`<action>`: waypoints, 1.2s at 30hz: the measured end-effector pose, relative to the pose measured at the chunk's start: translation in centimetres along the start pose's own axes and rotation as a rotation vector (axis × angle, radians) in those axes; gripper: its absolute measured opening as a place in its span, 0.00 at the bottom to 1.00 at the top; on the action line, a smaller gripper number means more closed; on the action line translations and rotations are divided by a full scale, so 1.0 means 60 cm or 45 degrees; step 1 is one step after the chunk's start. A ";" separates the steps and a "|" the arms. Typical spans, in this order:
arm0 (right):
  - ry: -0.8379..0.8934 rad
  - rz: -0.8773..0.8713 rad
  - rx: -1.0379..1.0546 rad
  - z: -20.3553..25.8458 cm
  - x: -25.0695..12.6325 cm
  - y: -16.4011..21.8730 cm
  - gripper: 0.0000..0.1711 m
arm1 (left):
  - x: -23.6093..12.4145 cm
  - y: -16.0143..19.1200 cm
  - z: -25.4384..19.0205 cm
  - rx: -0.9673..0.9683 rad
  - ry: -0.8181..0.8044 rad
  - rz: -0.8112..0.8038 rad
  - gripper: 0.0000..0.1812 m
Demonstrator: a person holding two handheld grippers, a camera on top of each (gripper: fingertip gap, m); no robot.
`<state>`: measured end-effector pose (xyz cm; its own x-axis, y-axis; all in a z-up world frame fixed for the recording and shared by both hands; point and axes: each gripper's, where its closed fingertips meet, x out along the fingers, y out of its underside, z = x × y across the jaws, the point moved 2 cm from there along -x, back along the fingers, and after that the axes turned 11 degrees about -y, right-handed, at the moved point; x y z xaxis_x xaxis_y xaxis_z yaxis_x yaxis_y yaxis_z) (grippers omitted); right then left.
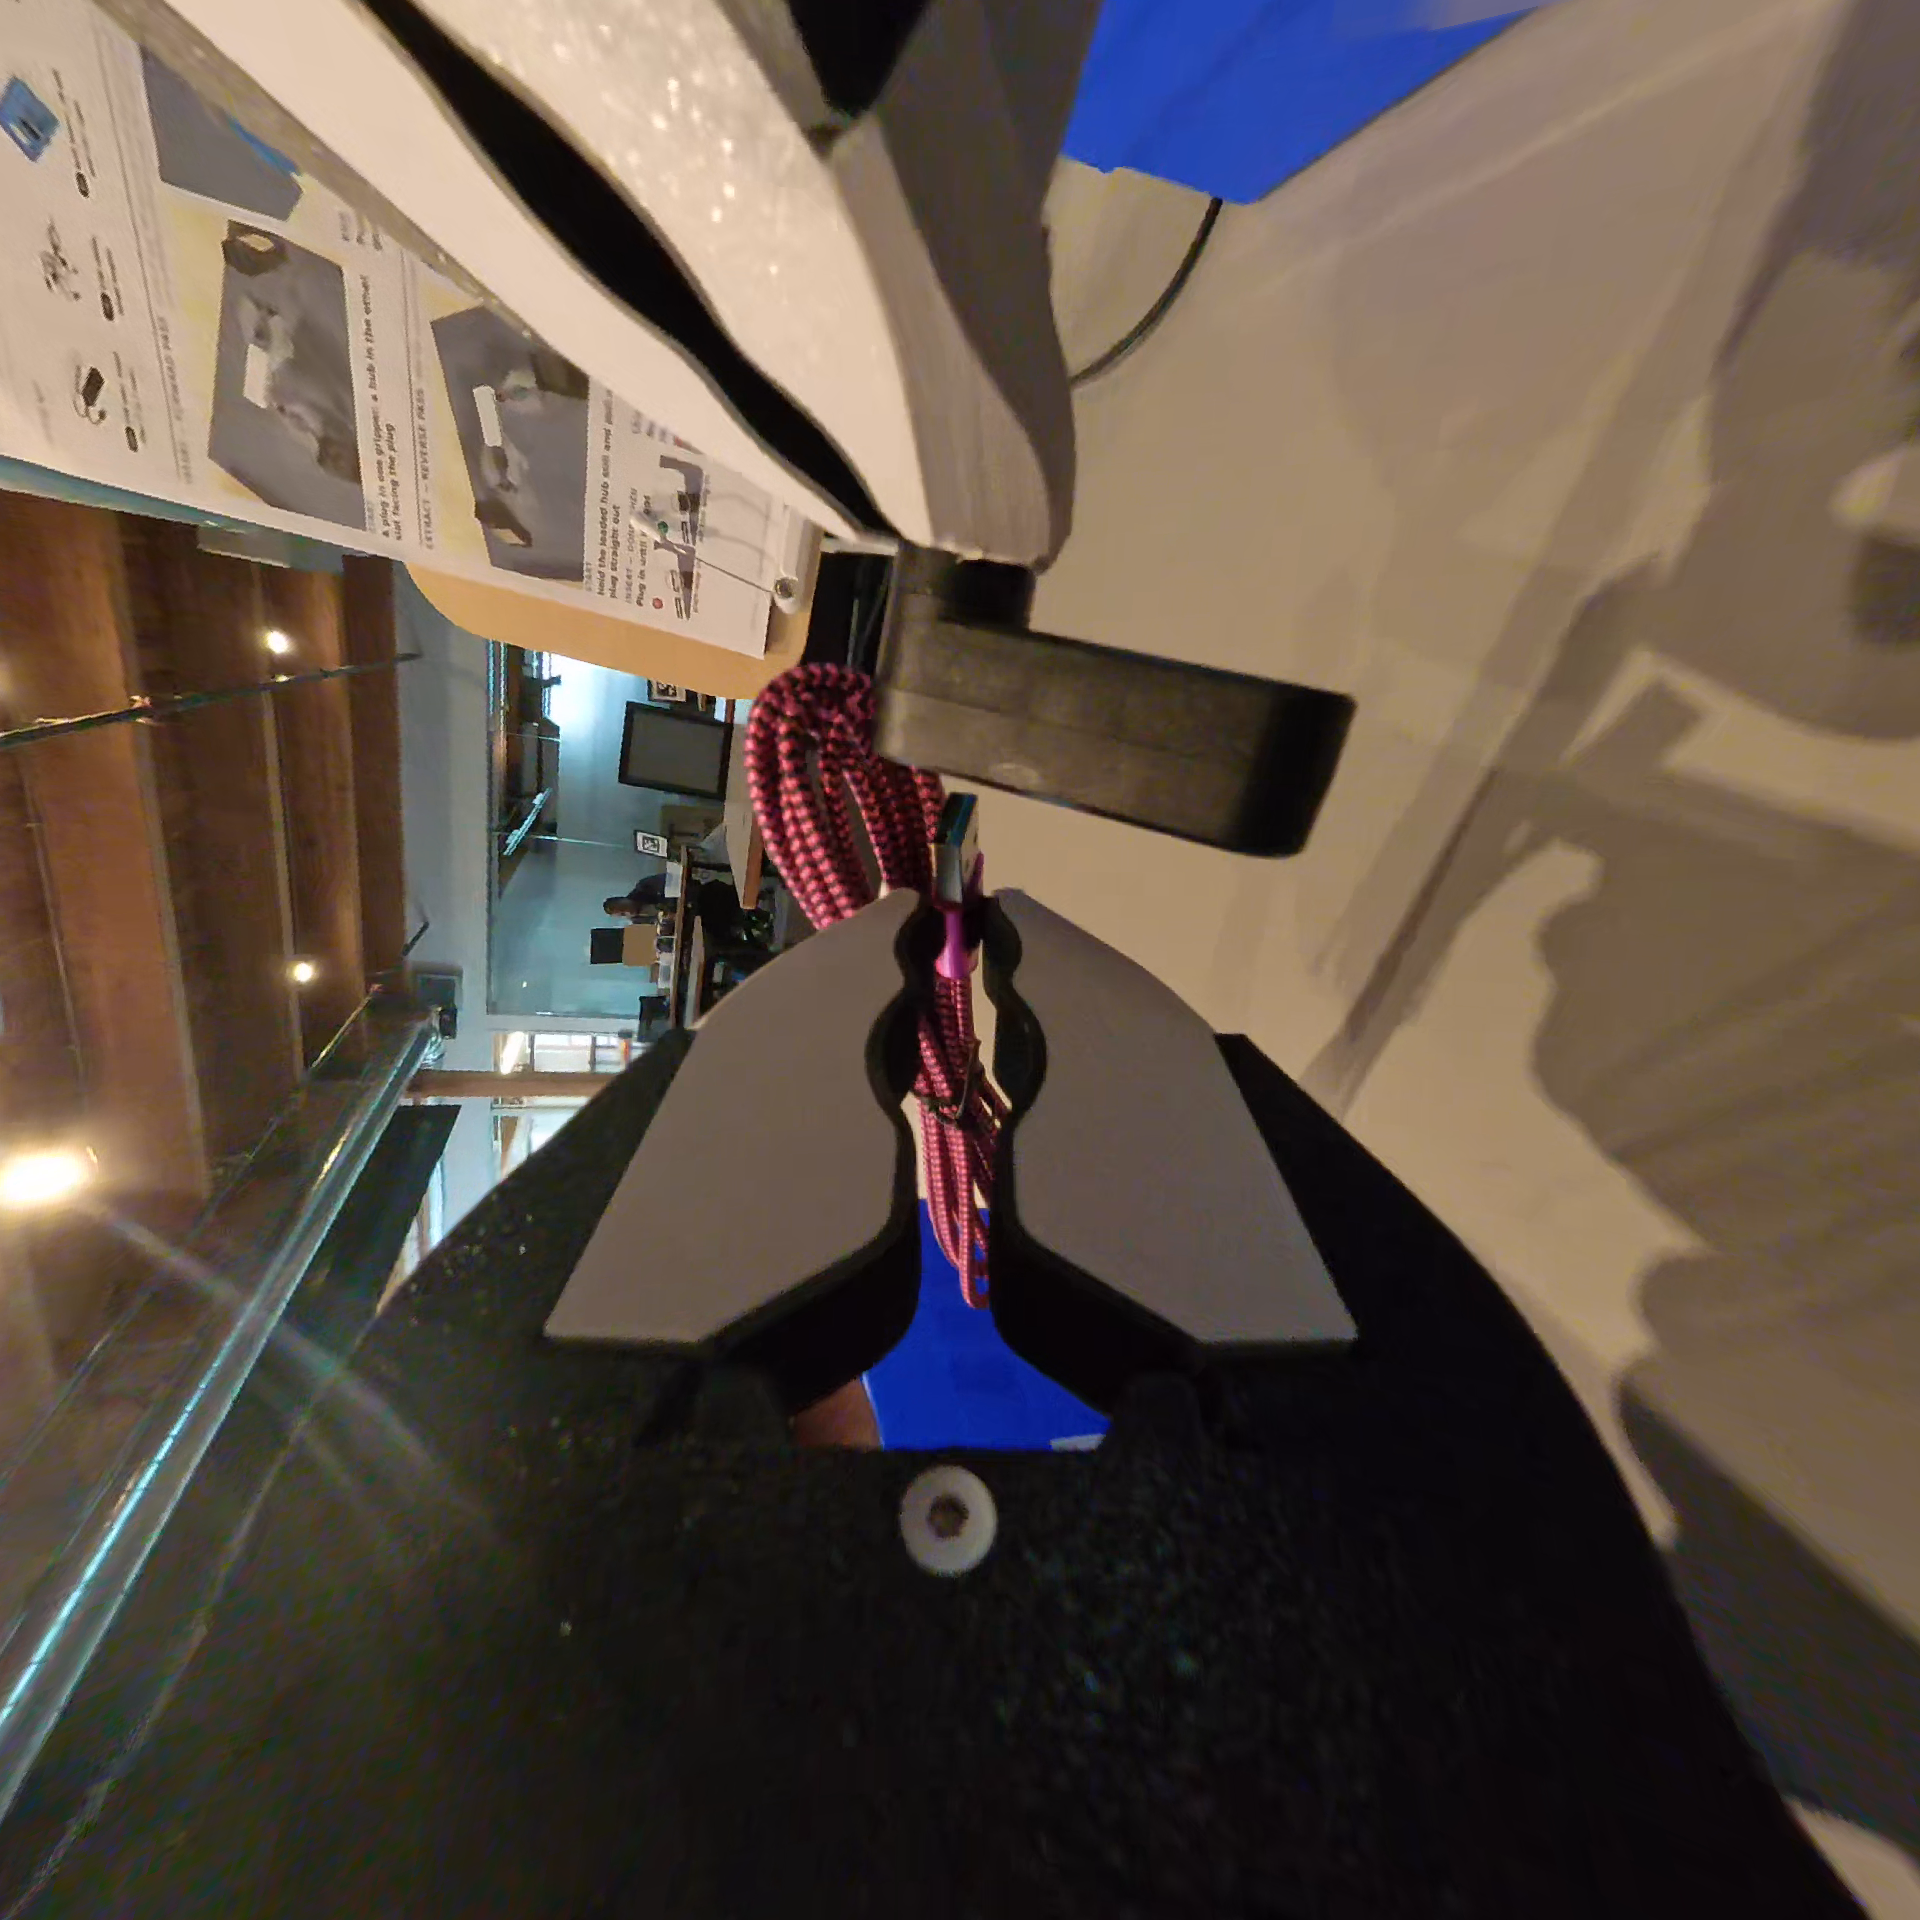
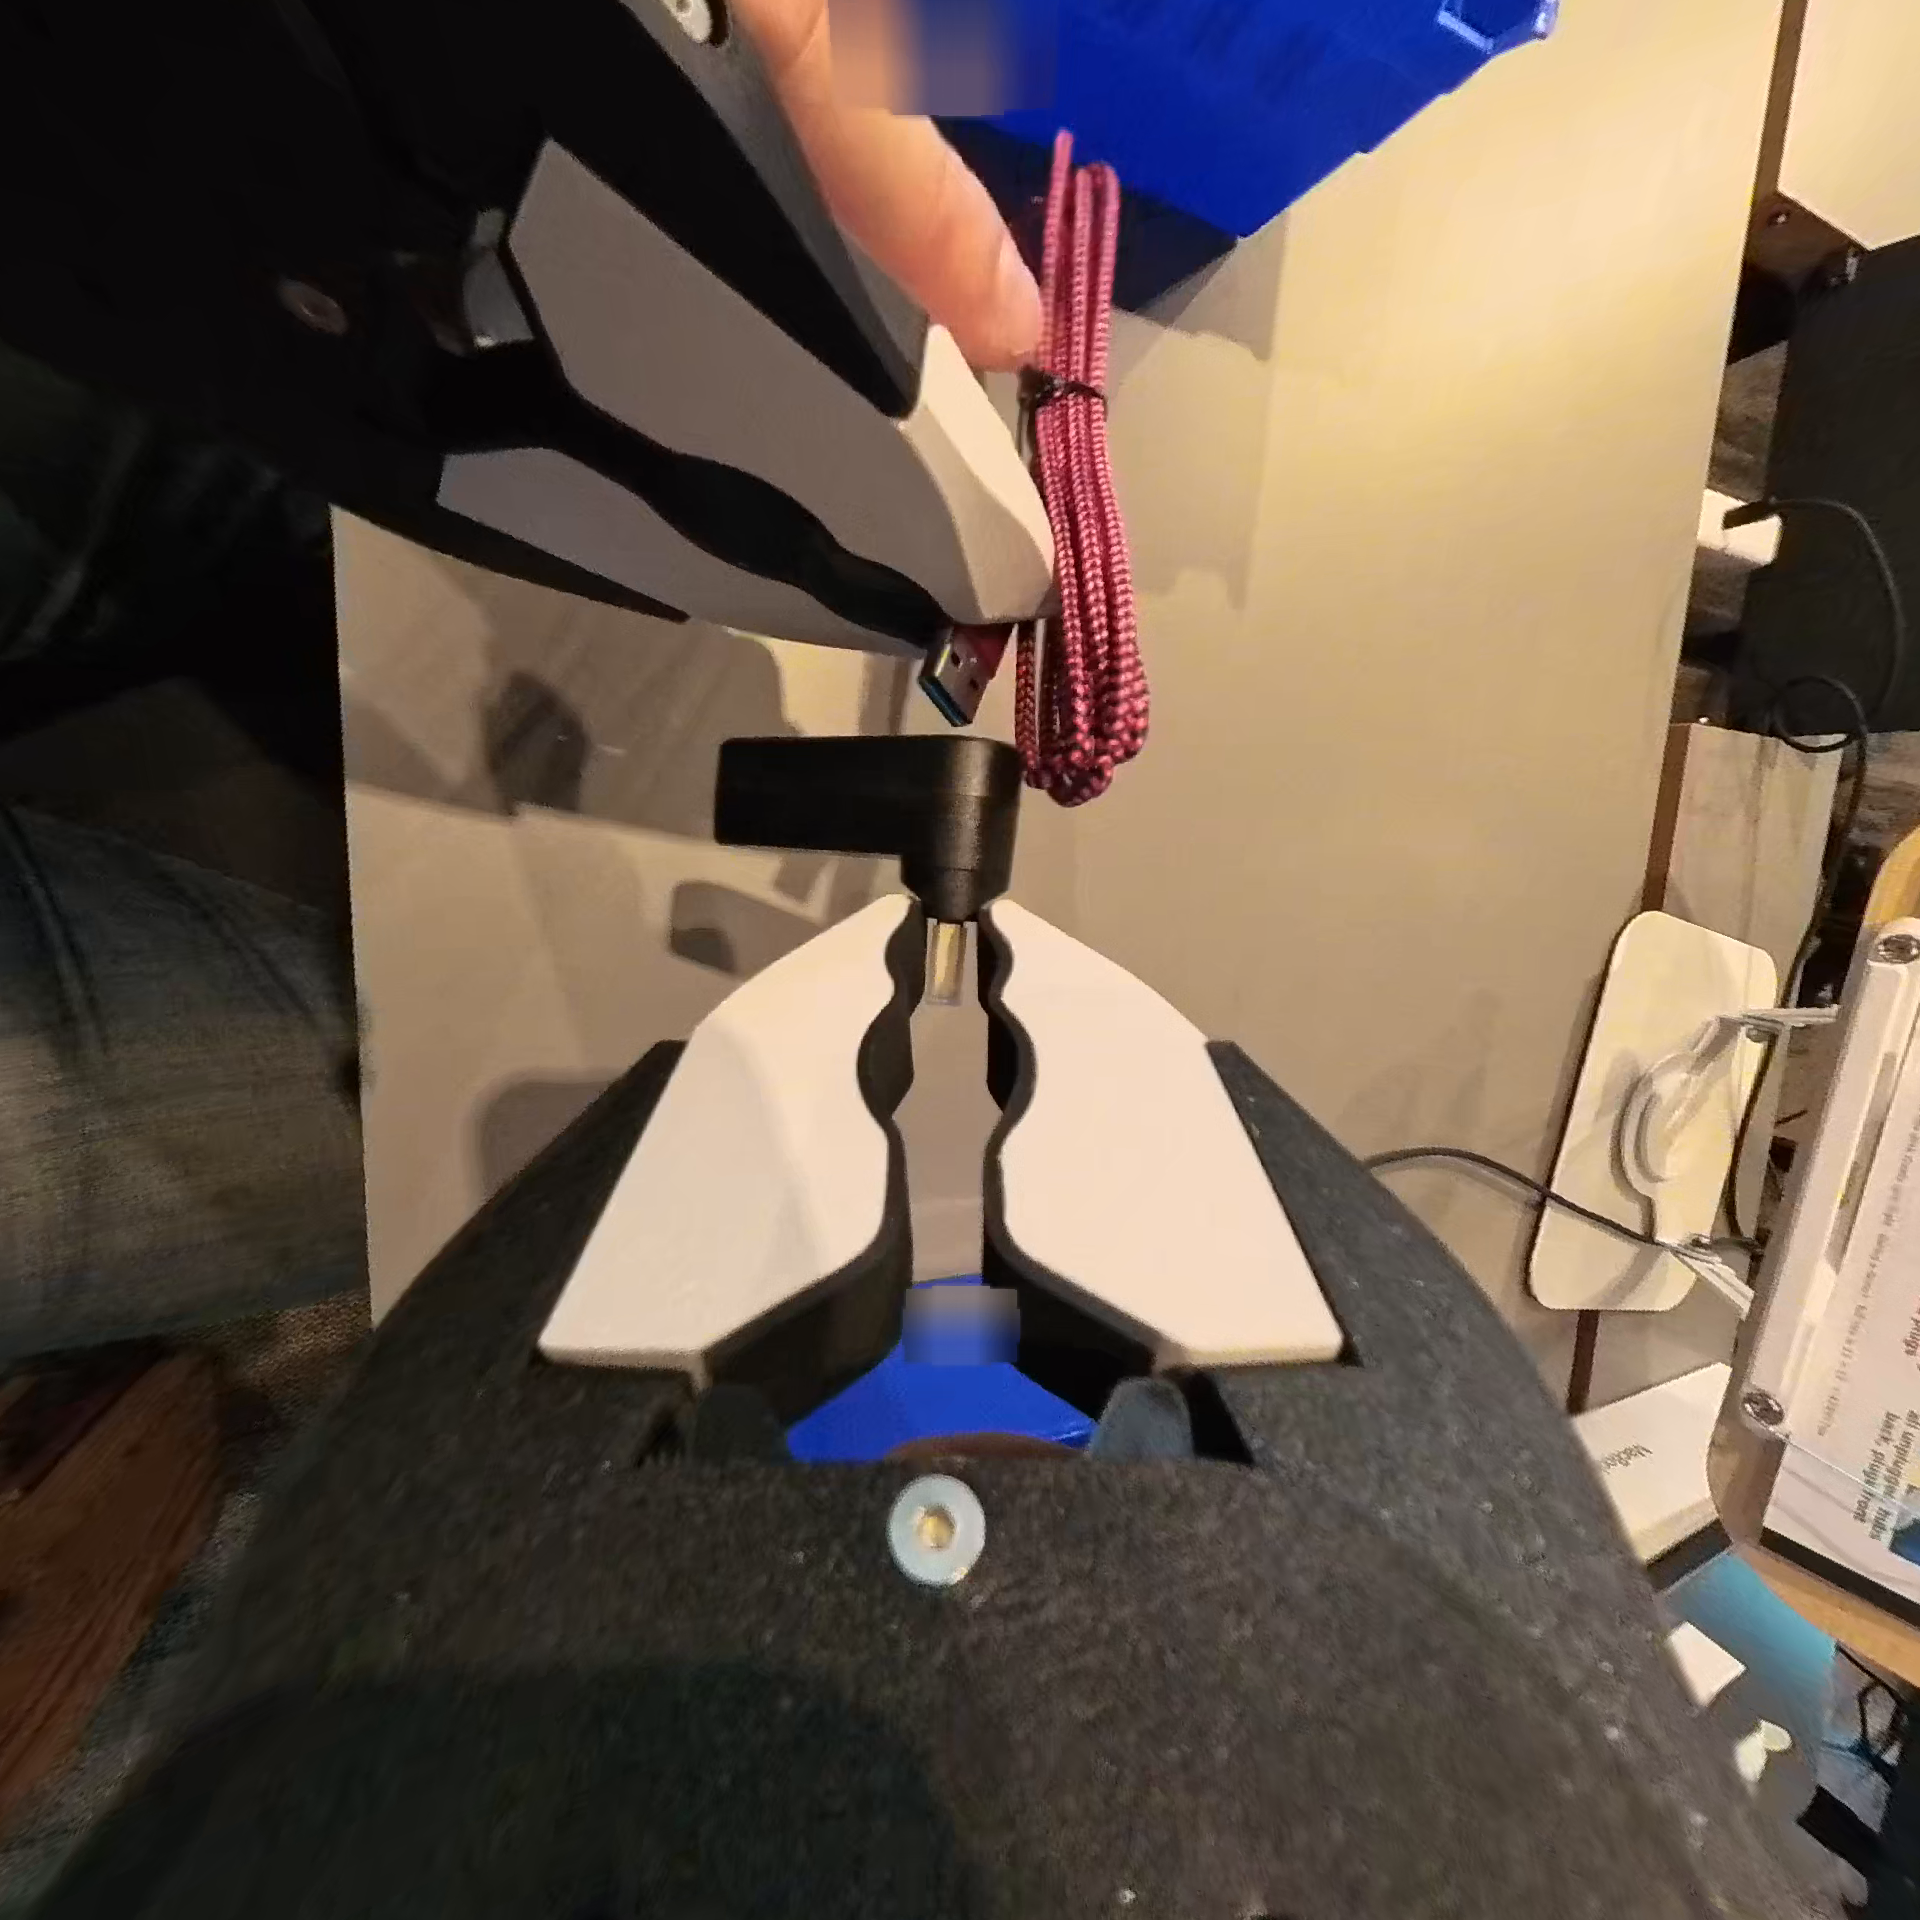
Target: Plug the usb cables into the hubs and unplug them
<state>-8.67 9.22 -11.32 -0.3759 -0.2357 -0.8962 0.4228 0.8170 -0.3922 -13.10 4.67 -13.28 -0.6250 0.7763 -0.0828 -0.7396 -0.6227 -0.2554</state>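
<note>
Right tool (image 2: 951, 940) clamps the black hub (image 2: 868, 795) by its metal stem, steadying it; left tool (image 1: 956, 914) grips the pink cable's plug (image 1: 956, 868) just beside the hub, unplugged, lined up for insertion

Printed instruction sheet (image 1: 395, 395), wording withheld

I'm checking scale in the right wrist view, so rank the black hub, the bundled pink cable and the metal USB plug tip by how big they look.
1. Pink cable bundle, longest.
2. Black hub.
3. USB plug tip, smallest.
All look similarly distant.
</note>
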 end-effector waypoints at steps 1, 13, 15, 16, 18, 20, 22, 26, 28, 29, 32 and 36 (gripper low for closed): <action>0.018 0.009 -0.008 -0.001 0.000 0.000 0.05 | 0.000 0.001 -0.002 -0.004 0.010 0.009 0.04; 0.160 0.163 -0.102 -0.002 0.008 -0.013 0.05 | -0.011 0.008 -0.015 -0.020 0.128 0.094 0.04; 0.169 0.180 -0.115 -0.001 0.009 -0.015 0.05 | -0.011 0.009 -0.016 -0.014 0.132 0.101 0.04; 0.170 0.182 -0.116 0.001 0.010 -0.016 0.05 | -0.011 0.009 -0.017 -0.012 0.132 0.102 0.04; 0.176 0.191 -0.117 0.003 0.010 -0.018 0.05 | -0.012 0.009 -0.018 -0.008 0.135 0.110 0.04; 0.181 0.213 -0.118 0.006 0.012 -0.017 0.05 | -0.013 0.009 -0.020 -0.002 0.143 0.115 0.04; 0.179 0.231 -0.117 0.009 0.014 -0.017 0.05 | -0.014 0.008 -0.024 0.008 0.152 0.117 0.04; 0.169 0.247 -0.111 0.015 0.016 -0.017 0.05 | -0.016 0.007 -0.028 0.025 0.164 0.117 0.04; 0.160 0.254 -0.109 0.017 0.016 -0.018 0.05 | -0.016 0.006 -0.028 0.024 0.166 0.114 0.04; 0.160 0.257 -0.109 0.018 0.015 -0.018 0.05 | -0.016 0.006 -0.028 0.024 0.164 0.113 0.04; 0.168 0.265 -0.100 0.017 0.014 -0.018 0.05 | -0.015 0.004 -0.027 0.012 0.155 0.107 0.03; 0.183 0.267 -0.085 0.015 0.014 -0.014 0.05 | -0.014 0.003 -0.027 -0.008 0.150 0.089 0.03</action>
<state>-8.59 7.89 -11.91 -0.4013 0.0157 -0.9158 0.4503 0.8741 -0.1823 -12.28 4.05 -14.80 -0.6411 0.7371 -0.2134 -0.6931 -0.6756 -0.2513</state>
